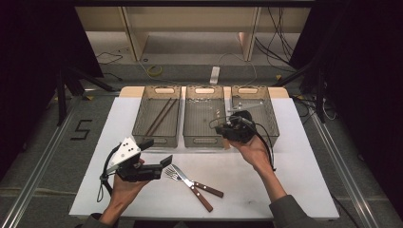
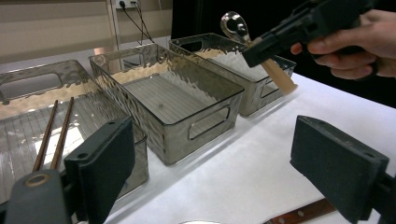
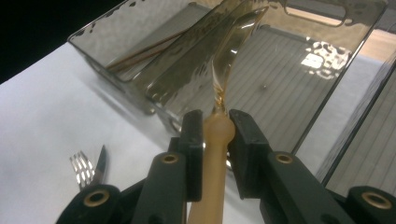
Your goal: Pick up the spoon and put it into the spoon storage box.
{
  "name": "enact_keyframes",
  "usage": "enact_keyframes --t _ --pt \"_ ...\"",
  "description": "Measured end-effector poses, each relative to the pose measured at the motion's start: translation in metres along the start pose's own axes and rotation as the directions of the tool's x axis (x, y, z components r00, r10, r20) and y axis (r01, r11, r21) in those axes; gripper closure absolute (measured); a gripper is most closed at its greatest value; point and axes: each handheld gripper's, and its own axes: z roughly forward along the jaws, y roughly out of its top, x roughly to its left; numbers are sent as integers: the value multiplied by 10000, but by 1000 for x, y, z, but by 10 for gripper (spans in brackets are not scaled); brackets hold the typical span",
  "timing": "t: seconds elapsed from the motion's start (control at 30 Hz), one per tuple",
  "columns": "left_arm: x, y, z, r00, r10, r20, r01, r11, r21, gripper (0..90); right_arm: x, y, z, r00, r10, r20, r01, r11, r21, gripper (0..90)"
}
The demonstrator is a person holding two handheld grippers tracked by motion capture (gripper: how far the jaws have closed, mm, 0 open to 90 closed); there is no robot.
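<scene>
My right gripper (image 1: 223,127) is shut on a spoon (image 3: 215,154) with a tan wooden handle and a shiny bowl (image 2: 233,23), and holds it in the air over the front edge of the middle bin (image 1: 204,140). In the right gripper view the handle sits clamped between the two black jaws, bowl pointing away over the bin (image 3: 280,88). My left gripper (image 1: 157,152) hovers open and empty at the front left of the white table (image 1: 285,180). A fork (image 1: 172,174) and a knife (image 1: 202,186) with brown handles lie crossed just right of it.
Three smoky clear bins stand in a row at the back of the table. The left bin (image 1: 142,114) holds two chopsticks (image 1: 161,116). The right bin (image 1: 271,118) holds some shiny metal pieces (image 1: 247,104). Dark curtains flank the table.
</scene>
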Motion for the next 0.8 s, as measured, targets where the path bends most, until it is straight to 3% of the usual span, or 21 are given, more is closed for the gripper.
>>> enact_keyframes --t 0.47,0.8 --pt "0 0 0 10000 44 -6 -44 10000 -35 133 -12 27 20 9995 151 291 -150 9999 -48 764" --pt "-1 0 -1 10000 63 -7 -63 10000 -75 133 -17 35 35 9986 281 450 -282 9996 24 764"
